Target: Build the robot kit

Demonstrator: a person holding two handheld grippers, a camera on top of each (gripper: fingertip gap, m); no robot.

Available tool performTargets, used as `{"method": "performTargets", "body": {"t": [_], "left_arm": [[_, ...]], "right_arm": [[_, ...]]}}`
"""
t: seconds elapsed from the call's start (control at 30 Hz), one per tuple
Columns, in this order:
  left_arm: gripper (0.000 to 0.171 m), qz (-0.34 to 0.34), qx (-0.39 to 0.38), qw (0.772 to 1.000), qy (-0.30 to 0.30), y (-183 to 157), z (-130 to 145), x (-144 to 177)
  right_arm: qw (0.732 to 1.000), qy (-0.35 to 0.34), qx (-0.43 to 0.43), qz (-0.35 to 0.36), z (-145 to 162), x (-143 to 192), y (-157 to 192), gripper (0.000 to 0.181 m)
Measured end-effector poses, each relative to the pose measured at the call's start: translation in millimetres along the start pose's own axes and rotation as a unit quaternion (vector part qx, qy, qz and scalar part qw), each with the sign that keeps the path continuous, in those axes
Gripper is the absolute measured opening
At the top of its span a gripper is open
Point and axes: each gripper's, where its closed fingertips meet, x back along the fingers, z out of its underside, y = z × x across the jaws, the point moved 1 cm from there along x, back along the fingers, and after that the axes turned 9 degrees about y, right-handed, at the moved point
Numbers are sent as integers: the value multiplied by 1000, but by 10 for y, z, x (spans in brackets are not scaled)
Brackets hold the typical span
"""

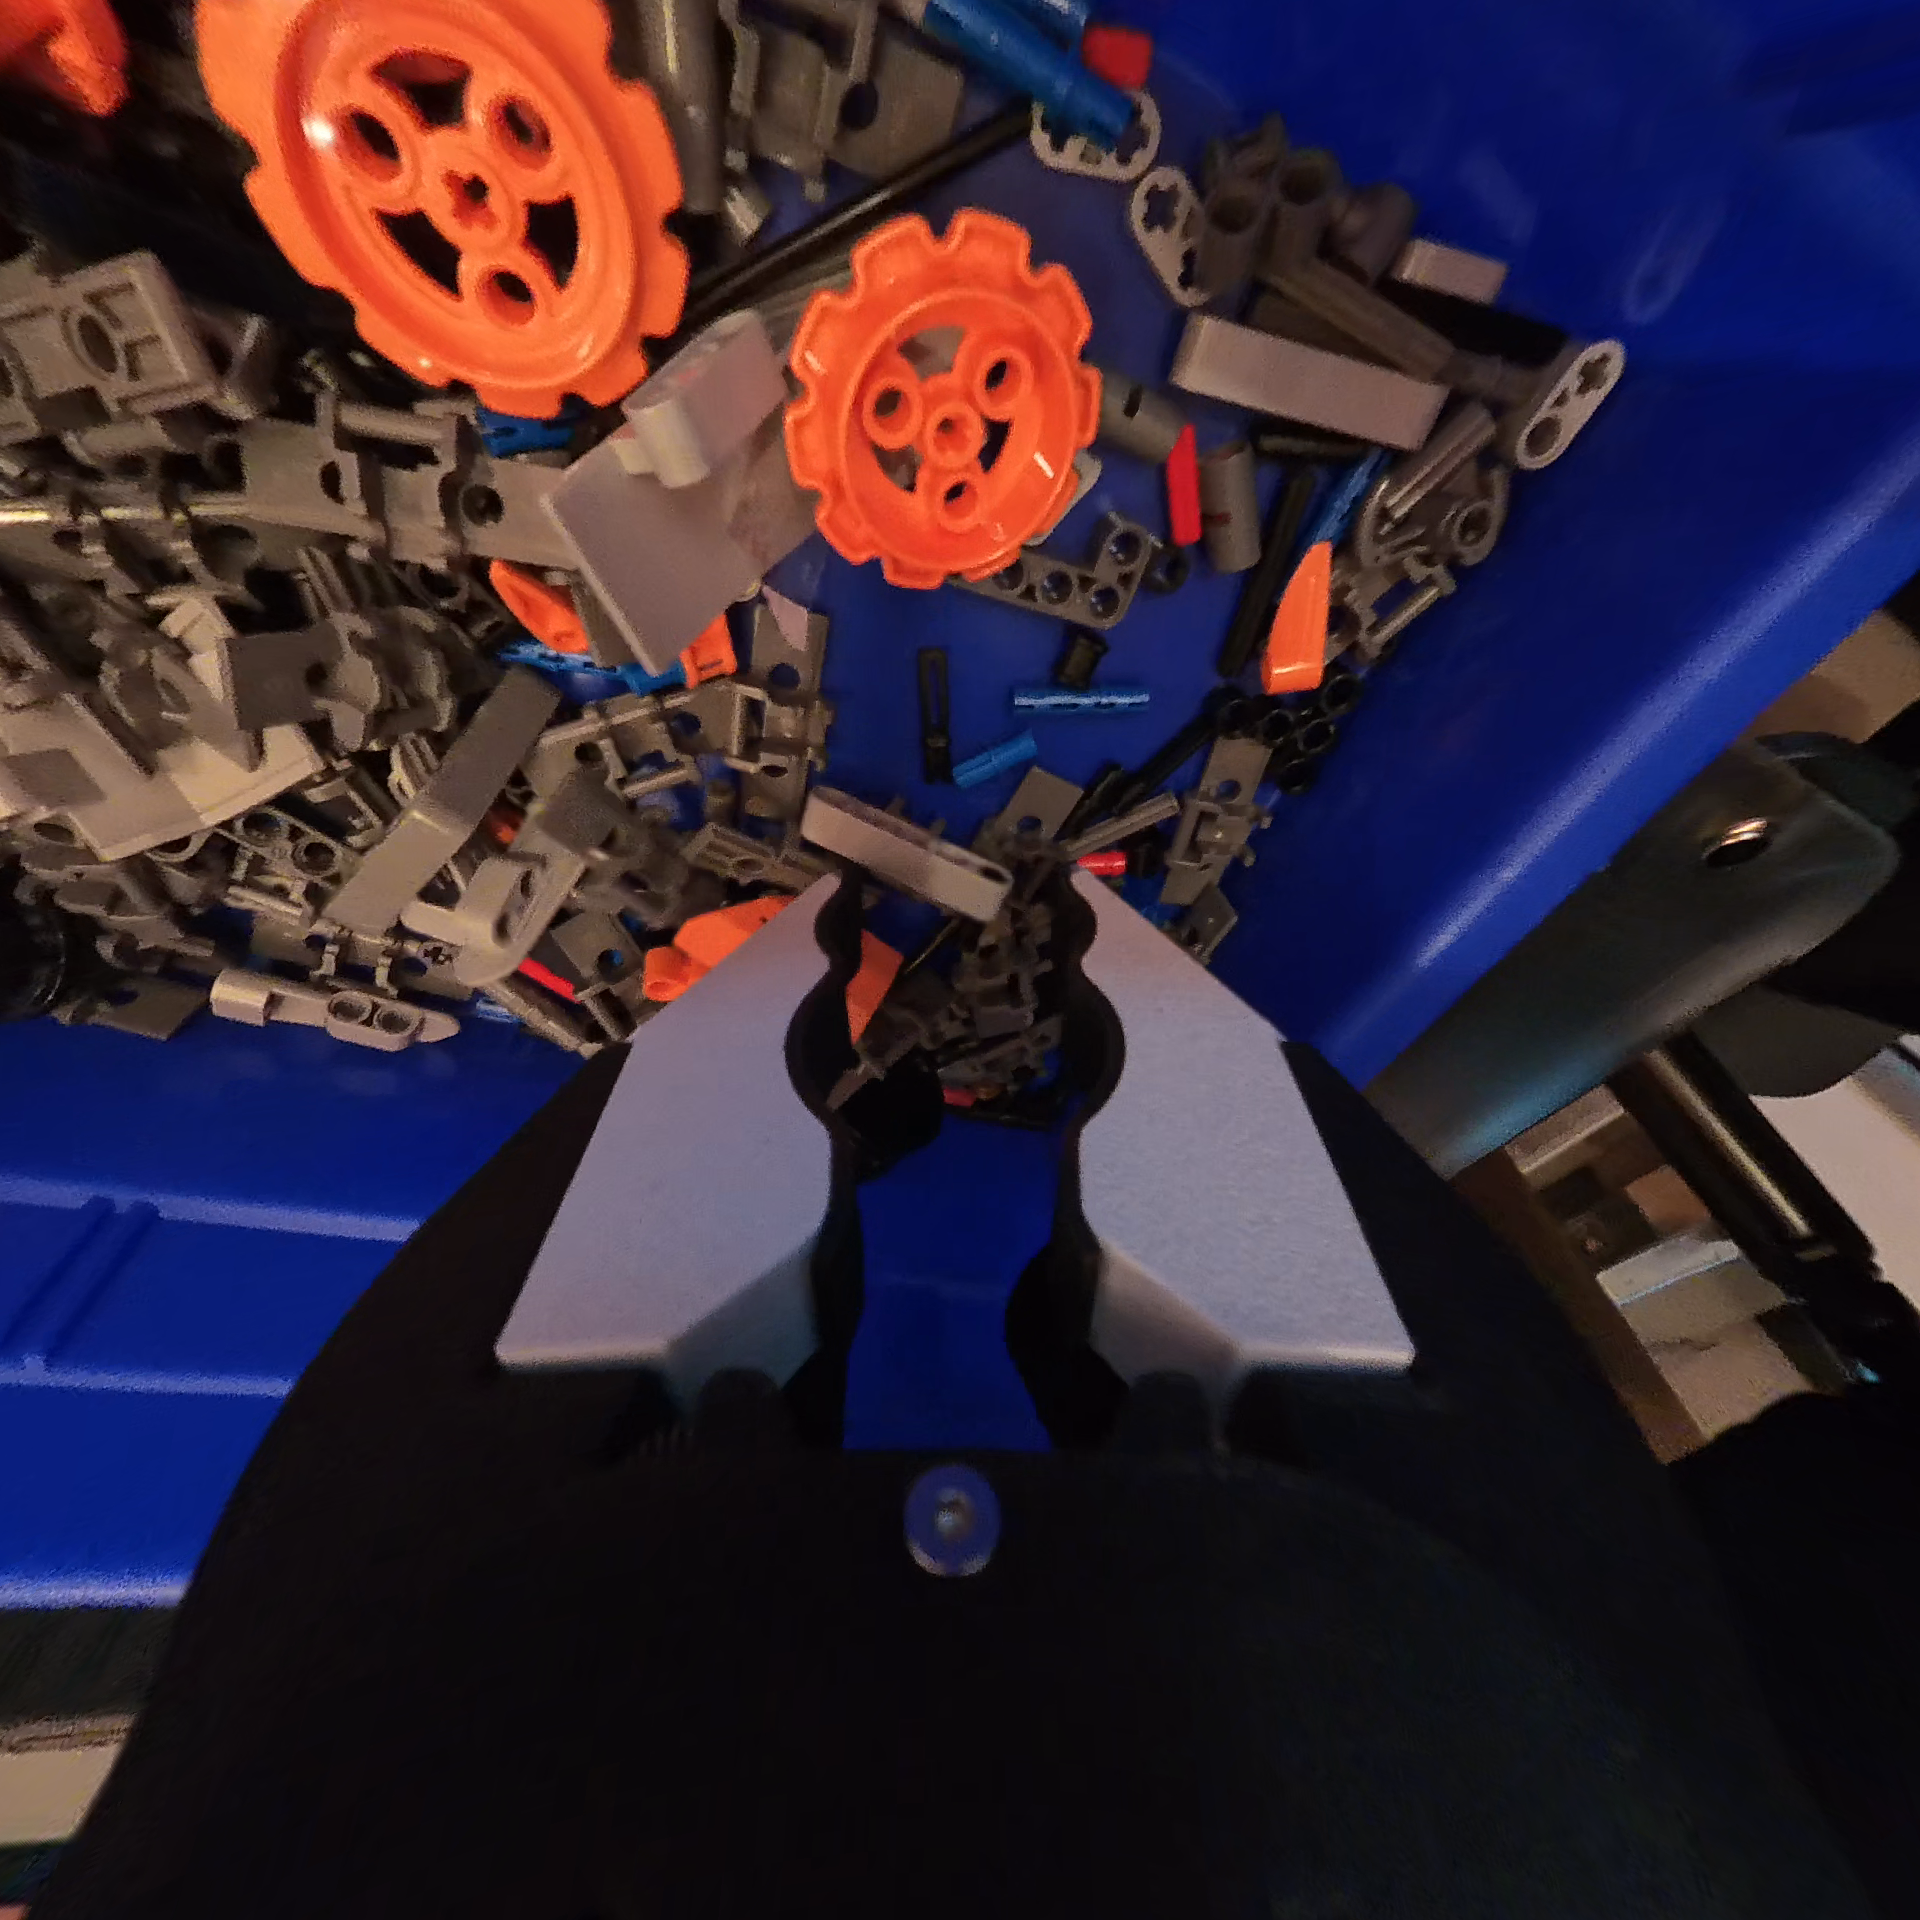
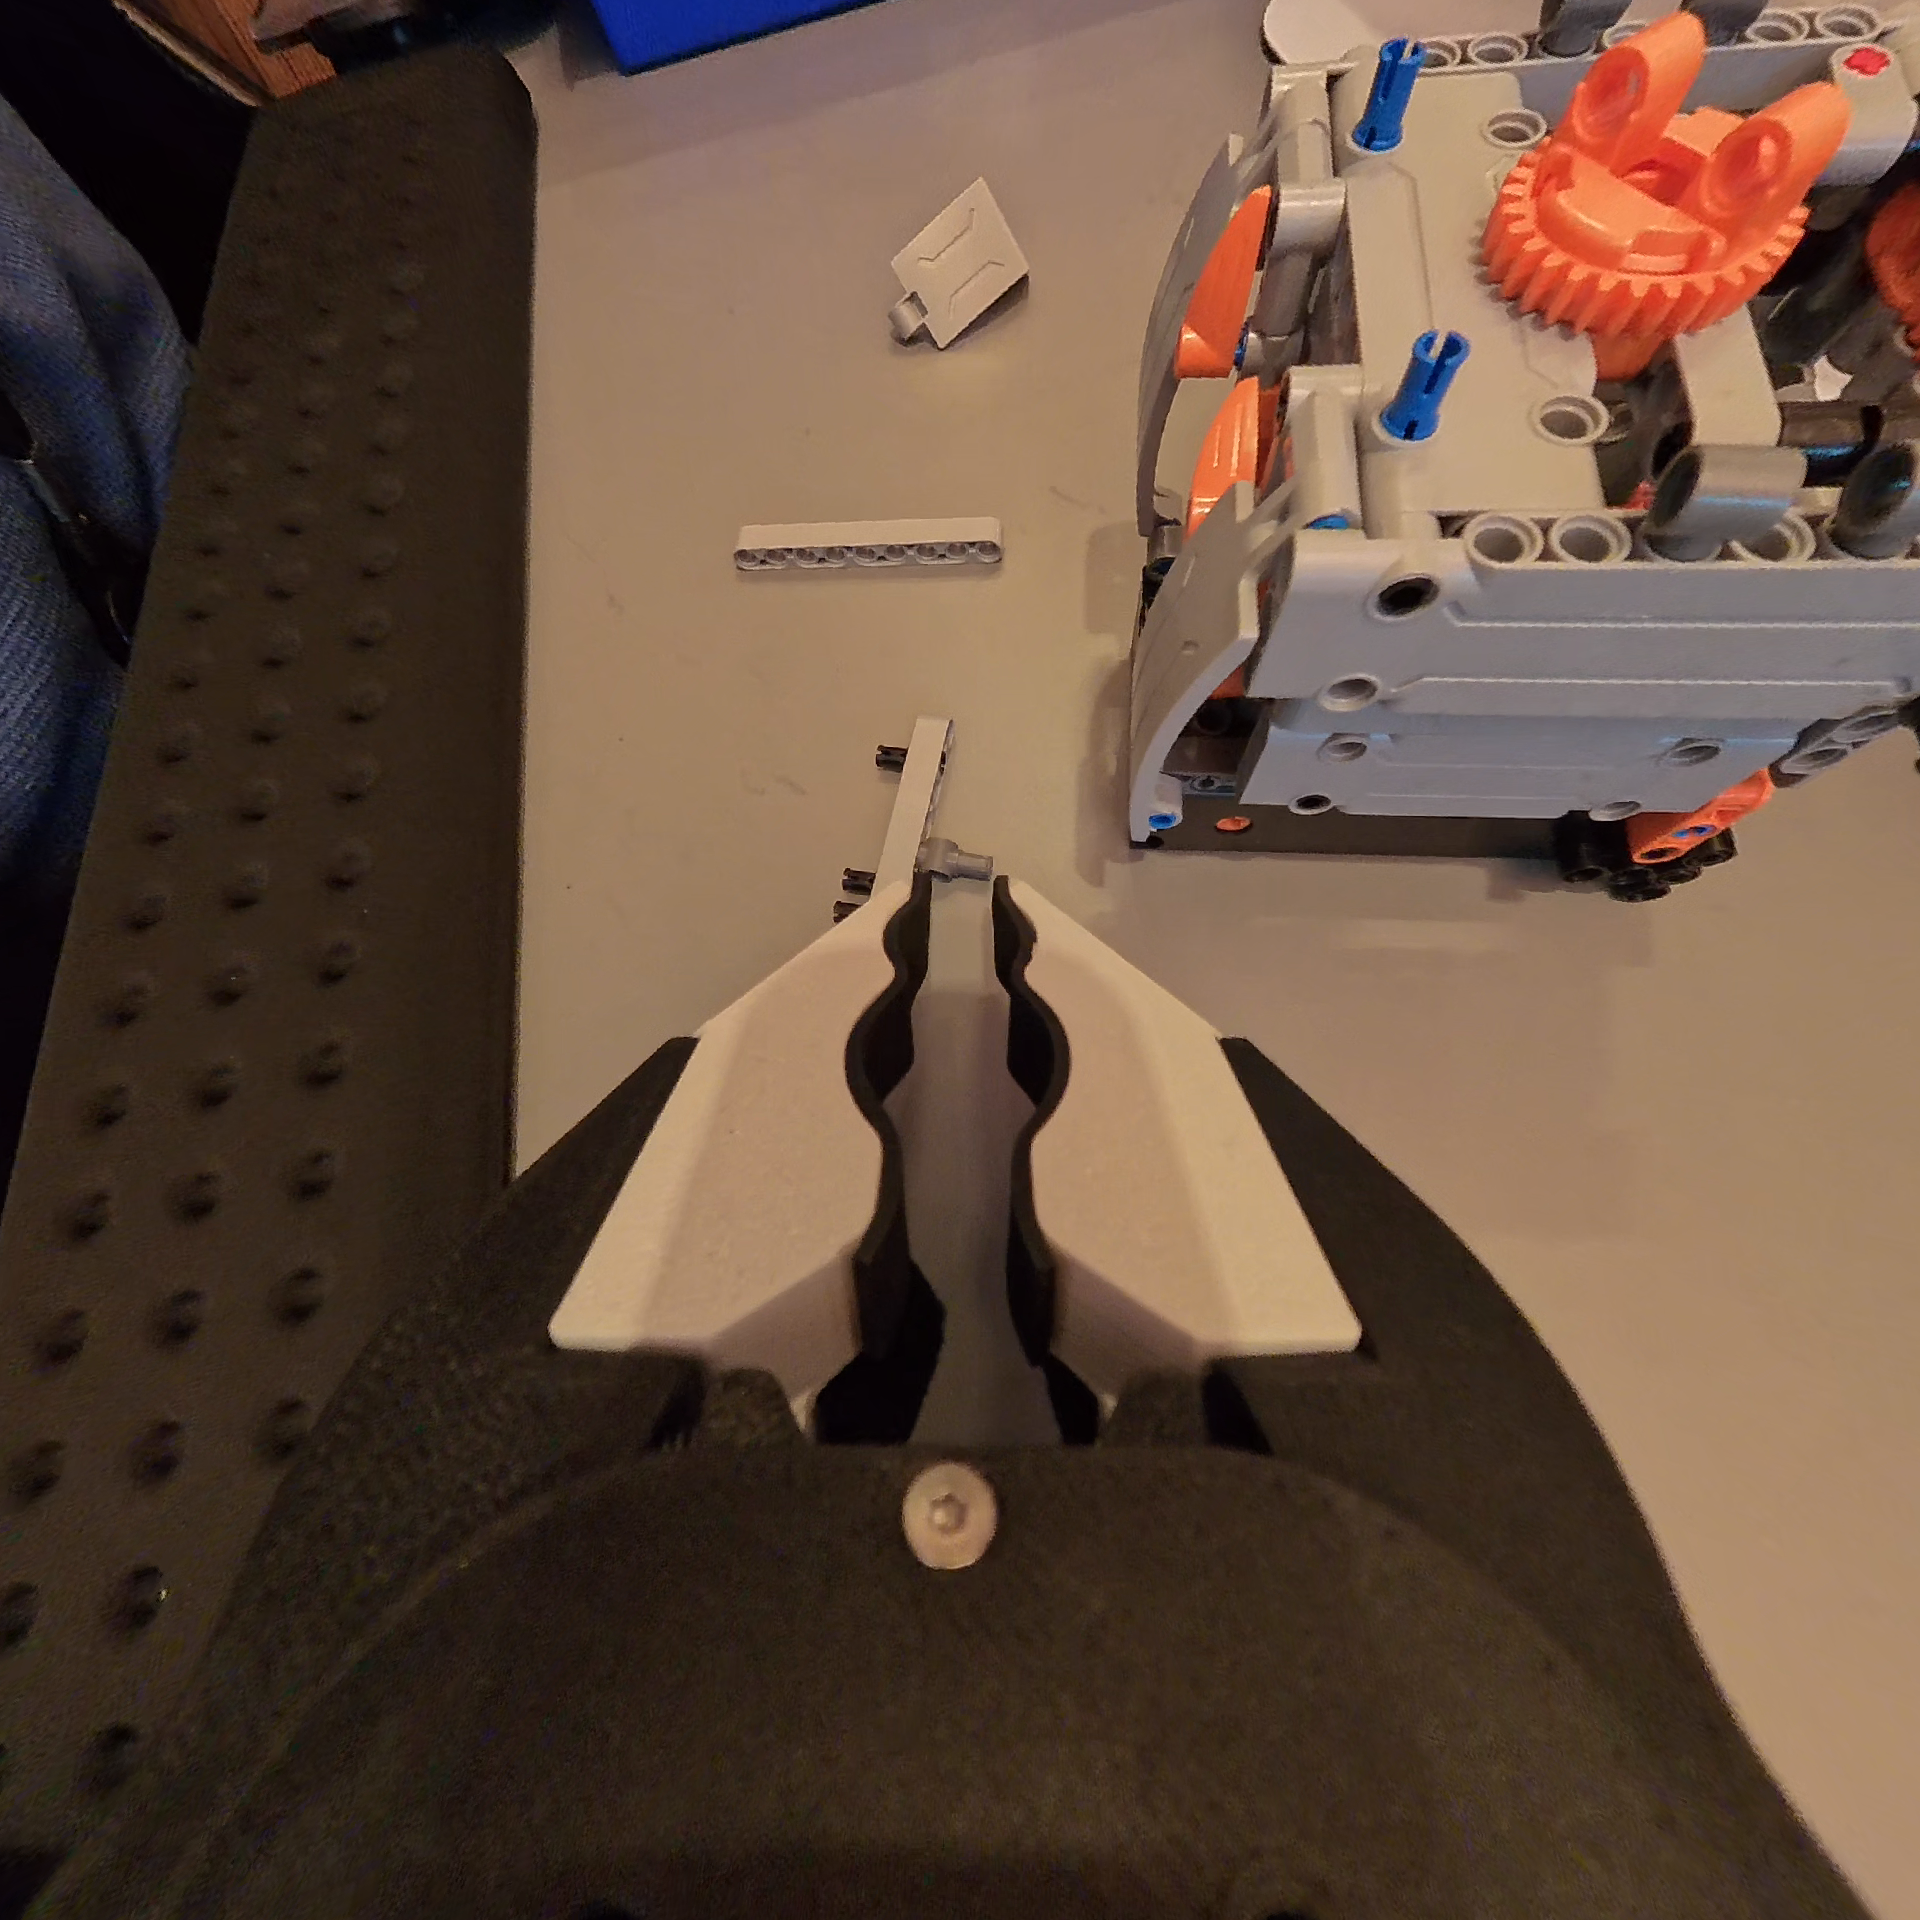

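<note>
My left gripper (image 1: pixel 961 883) is open inside a blue bin (image 1: pixel 1558 727), its tips just above a heap of loose building-toy parts. A light grey beam (image 1: pixel 904 852) and a dark grey cluster of small parts (image 1: pixel 1013 977) lie between its fingertips. Two orange toothed wheels (image 1: pixel 940 400) (image 1: pixel 442 192) lie farther in. My right gripper (image 2: pixel 958 883) is closed narrowly on a grey beam with black pins (image 2: pixel 920 790), which sticks out ahead of the tips low over the grey table (image 2: pixel 1351 1143). A small grey pin (image 2: pixel 958 860) sits at the tips.
A half-built grey and orange model (image 2: pixel 1507 520) with an orange gear (image 2: pixel 1652 229) and blue pins (image 2: pixel 1423 384) stands at the right. A long grey beam (image 2: pixel 868 545) and a grey panel (image 2: pixel 961 265) lie on the table. A black studded mat (image 2: pixel 260 831) runs along the left. The gap from one gripper's tips to the other's is roughly 45 cm. Between my right fingertips and the grey panel (image 2: pixel 961 265) there is roughly 20 cm.
</note>
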Motion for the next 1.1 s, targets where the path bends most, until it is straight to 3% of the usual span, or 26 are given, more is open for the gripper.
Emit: {"method": "performTargets", "body": {"t": [0.13, 0.2, 0.37, 0.47, 0.57, 0.9, 1.1], "left_arm": [[29, 3, -8, 1000, -17, 16, -81, -15], [16, 10, -16, 1000, -23, 4, -82, -9], [16, 25, -5, 998, -53, 97, -37, 23], [15, 22, -3, 994, -105, 154, -114, 160], [22, 27, -15, 993, -117, 129, -129, 201], [41, -27, -27, 995, -96, 225, -194, 114], [38, -17, -42, 996, -78, 143, -239, 32]], "right_arm": [[1000, -1, -4, 0, 10, -1, -15, 9], [1000, -4, -6, 0, 8, 3, -21, 9], [1000, -3, -9, 4, 18, 2, -41, 8], [1000, -6, -13, 7, 20, 15, -59, 8], [1000, -8, -18, 7, 27, 15, -72, 8], [1000, -1, -25, 10, 62, -5, -99, 8], [1000, 1, -24, 10, 66, -5, -98, 8]]}}
